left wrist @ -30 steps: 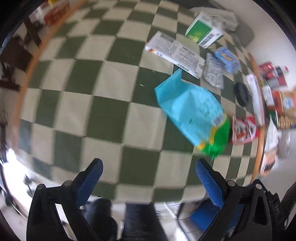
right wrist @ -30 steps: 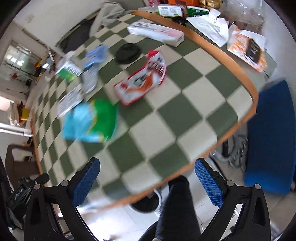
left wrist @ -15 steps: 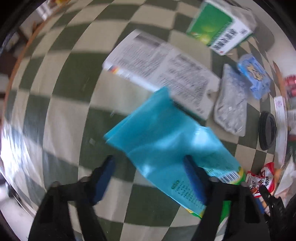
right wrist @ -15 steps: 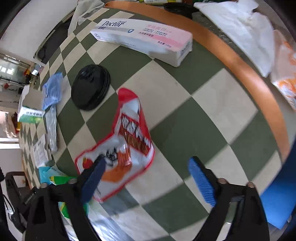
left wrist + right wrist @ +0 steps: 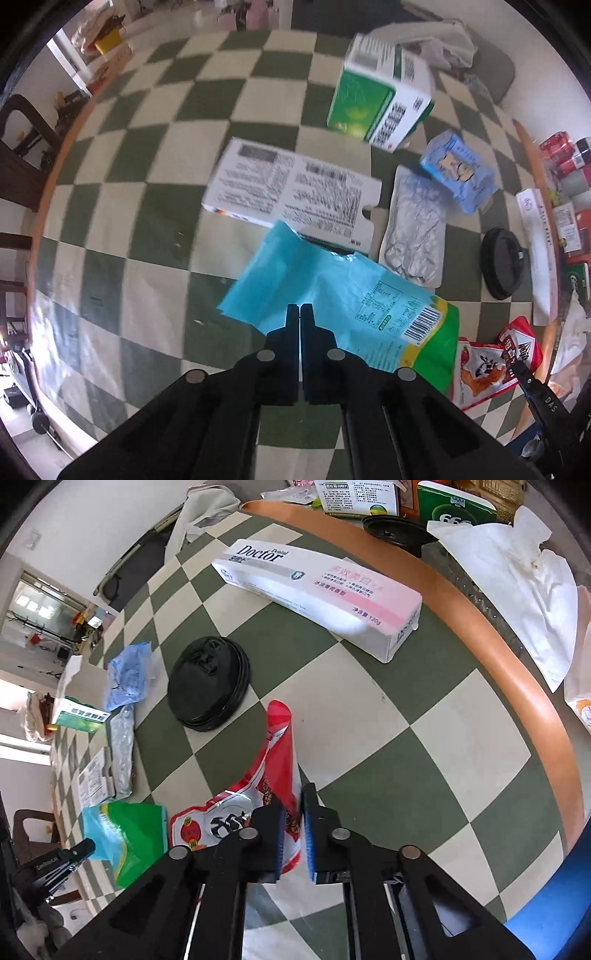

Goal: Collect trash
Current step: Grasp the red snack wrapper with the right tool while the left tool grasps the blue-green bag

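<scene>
A blue and green snack bag lies flat on the green-and-cream checked table. My left gripper points steeply down at the bag's near blue edge, its jaws closing tight on it. A red snack bag stands up pinched between the blue pads of my right gripper, whose jaws are closing on its edge. In the right wrist view the blue and green bag sits left of the red one, with the left gripper's black tip touching it.
Beyond the blue bag lie a printed white box, a green and white carton, a silver pouch and a light blue packet. A black lid and a toothpaste box lie near the table's orange rim.
Both grippers went from wide open to shut. The left came in over the blue bag and closed on its edge. The right dropped onto the red bag and pinched it upright.
</scene>
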{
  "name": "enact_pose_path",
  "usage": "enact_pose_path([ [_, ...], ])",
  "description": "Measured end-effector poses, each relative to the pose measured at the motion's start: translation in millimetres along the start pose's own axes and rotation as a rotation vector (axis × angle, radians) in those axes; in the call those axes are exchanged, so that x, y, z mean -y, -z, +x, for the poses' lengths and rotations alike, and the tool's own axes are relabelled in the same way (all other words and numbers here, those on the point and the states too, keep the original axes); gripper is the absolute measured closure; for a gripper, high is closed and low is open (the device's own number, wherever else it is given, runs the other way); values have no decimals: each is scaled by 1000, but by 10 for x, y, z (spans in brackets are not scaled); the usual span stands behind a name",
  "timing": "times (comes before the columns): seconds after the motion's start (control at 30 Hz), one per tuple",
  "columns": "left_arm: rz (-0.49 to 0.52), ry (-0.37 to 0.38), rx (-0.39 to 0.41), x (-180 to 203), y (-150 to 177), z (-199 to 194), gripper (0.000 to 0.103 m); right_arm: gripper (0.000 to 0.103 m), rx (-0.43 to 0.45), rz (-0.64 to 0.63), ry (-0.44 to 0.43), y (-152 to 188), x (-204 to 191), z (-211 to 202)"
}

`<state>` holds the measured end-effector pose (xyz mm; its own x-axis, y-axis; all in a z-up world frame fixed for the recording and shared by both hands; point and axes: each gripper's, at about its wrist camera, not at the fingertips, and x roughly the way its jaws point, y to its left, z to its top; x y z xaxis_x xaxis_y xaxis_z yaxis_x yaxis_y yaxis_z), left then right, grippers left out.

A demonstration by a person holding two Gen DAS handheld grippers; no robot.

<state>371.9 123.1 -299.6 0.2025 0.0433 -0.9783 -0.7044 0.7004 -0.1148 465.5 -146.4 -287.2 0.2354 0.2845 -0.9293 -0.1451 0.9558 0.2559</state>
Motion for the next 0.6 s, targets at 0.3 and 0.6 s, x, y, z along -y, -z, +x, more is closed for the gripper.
enact_pose_path([
  [0.3,-152,151,-17,-632,-143,220,87,102,-3,17,-41,109,166,-192],
  [0.6,-247,318,8,-779,18,526,37,102,-27,7,-20,88,56,-41],
])
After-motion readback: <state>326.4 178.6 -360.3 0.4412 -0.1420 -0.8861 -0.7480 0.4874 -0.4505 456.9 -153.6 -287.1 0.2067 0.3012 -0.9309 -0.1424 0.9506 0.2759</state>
